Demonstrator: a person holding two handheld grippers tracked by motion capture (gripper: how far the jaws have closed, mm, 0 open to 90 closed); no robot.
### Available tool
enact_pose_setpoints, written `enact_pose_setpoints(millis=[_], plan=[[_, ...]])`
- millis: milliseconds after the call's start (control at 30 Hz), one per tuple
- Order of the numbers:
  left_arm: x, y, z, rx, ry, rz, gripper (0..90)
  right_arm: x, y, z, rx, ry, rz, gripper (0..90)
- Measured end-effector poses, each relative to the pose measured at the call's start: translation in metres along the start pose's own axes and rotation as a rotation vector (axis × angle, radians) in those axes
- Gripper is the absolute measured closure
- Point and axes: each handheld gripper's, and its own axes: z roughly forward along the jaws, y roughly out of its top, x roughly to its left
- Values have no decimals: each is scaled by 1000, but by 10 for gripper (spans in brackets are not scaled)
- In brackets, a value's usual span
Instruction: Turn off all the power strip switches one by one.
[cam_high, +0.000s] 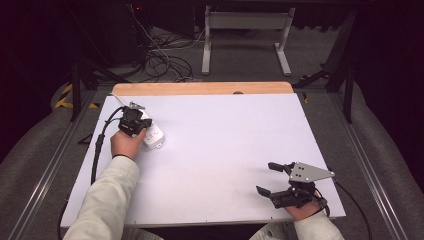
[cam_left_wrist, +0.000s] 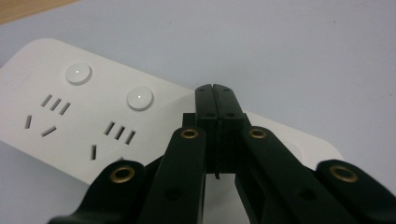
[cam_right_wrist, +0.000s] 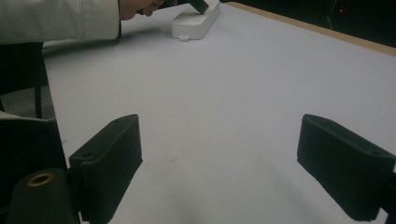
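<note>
A white power strip lies flat on the left part of the white table. My left gripper points down at it from above. In the left gripper view its jaws are shut together with nothing between them, and the left gripper's tips sit just over the power strip's top face, right of two round buttons and the socket holes. My right gripper rests near the front right edge, open and holding nothing. In its own view the right gripper faces bare table, with the power strip far off.
A wooden strip runs along the table's far edge. The power strip's white cable leads off to the back left. A pale sleeve reaches in over the left side. Cables and a table frame lie on the floor beyond.
</note>
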Motion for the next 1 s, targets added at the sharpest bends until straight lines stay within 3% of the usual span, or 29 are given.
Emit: enact_pose_setpoints(millis=[300, 433, 633, 700, 767, 867, 1000], plan=[[-1, -2, 0, -9, 14, 18, 900, 1, 0, -1, -2, 1, 1, 141], [-2, -6, 1, -31, 19, 7, 900, 1, -1, -1, 0, 1, -1, 141], [-4, -1, -3, -34, 22, 14, 900, 1, -1, -3, -4, -1, 0, 140], [2, 8, -13, -103, 15, -10, 900, 0, -1, -3, -7, -2, 5, 140], [4, 13, -16, -119, 7, -23, 900, -1, -1, -2, -6, -1, 6, 140], [7, 19, -12, -89, 36, 3, 900, -1, -1, 0, 2, 0, 9, 139], [23, 15, -1, -71, 50, -50, 900, -3, -2, 0, 3, -1, 17, 139]])
